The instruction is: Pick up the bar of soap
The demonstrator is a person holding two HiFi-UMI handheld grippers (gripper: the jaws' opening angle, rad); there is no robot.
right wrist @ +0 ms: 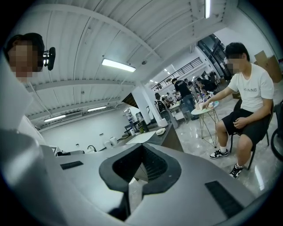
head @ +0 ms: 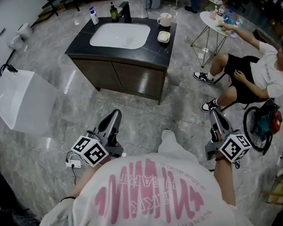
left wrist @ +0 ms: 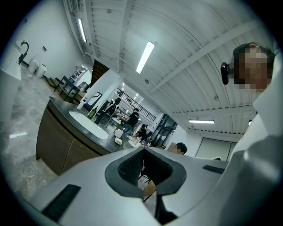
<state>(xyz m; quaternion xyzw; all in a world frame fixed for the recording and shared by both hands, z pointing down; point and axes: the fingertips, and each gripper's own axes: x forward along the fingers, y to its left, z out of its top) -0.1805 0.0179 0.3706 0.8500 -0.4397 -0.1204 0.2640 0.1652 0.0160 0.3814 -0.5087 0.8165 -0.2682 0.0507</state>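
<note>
The bar of soap (head: 164, 36) is pale and lies in a small white dish on the right end of the dark sink counter (head: 83, 43), far ahead of me. The right gripper view shows the soap (right wrist: 160, 131) small on the counter's edge, and it is tiny in the left gripper view (left wrist: 117, 141). My left gripper (head: 115, 112) is held low in front of my body, pointing toward the cabinet, jaws together and empty. My right gripper (head: 213, 112) is held out at the right, also shut on nothing. Both are well short of the counter.
On the counter are a white basin (head: 120, 35), a black faucet (head: 125, 10), two bottles (head: 94, 15) and a mug (head: 165, 19). A person (head: 257, 73) sits at the right by a small round table (head: 217, 22). A white box (head: 21, 99) stands at the left.
</note>
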